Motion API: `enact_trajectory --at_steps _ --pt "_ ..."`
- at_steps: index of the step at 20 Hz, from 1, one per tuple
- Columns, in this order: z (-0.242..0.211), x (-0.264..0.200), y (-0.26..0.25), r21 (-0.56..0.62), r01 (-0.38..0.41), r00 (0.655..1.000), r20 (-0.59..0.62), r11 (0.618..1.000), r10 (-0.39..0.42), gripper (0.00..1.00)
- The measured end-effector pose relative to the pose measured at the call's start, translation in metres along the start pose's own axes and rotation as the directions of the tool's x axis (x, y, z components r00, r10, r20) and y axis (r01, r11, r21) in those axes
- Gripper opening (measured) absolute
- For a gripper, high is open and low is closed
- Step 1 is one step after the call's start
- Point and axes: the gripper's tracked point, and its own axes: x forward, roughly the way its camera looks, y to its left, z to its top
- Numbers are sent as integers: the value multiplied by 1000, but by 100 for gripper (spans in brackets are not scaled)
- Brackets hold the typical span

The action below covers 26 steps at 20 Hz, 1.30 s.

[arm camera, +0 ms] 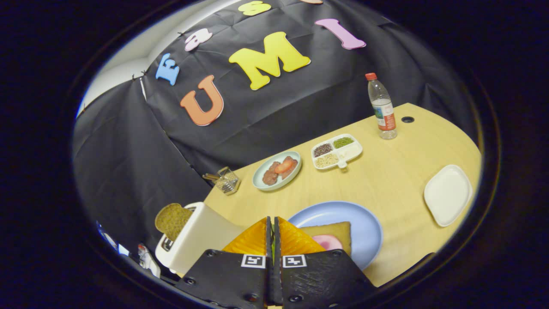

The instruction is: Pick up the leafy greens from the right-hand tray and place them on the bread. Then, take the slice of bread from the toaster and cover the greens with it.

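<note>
My gripper [272,234] is shut, its orange fingers [253,240] pressed together with a thin sliver of leafy greens [273,254] pinched between them. It hangs above the near table edge, between the toaster and the blue plate. Just right of the fingers, a slice of bread [336,229] with a pink slice [328,243] on top lies on the blue plate [366,221]. On the left of the fingers stands the white toaster [199,236], with a brown bread slice [172,219] sticking out of it. The white right-hand tray [448,194] is bare.
Beyond the blue plate are a pale green plate with meat and tomato [276,170], a divided dish of grains [336,151] and a water bottle [383,107]. A small glass holder [226,180] stands at the table's left edge, behind the toaster.
</note>
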Motion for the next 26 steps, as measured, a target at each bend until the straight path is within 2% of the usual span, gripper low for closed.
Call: enact_trajectory --at_steps 6,9,12,13,16,18,22,26 --pt "-3 2 -57 -43 102 995 -12 994 -103 0" --pt "-10 6 -73 -72 125 991 -29 989 -128 3" --pt "-11 4 -76 -114 133 990 -25 985 -136 24" --pt "-9 3 -77 -135 140 990 -13 981 -143 25" --pt "13 -19 -74 -187 188 981 92 964 -173 72" --pt "28 -35 -65 -235 237 964 175 943 -199 96" --pt "52 -79 -19 -279 299 919 340 913 -197 96" --pt "47 -107 49 -303 306 891 426 902 -159 96"
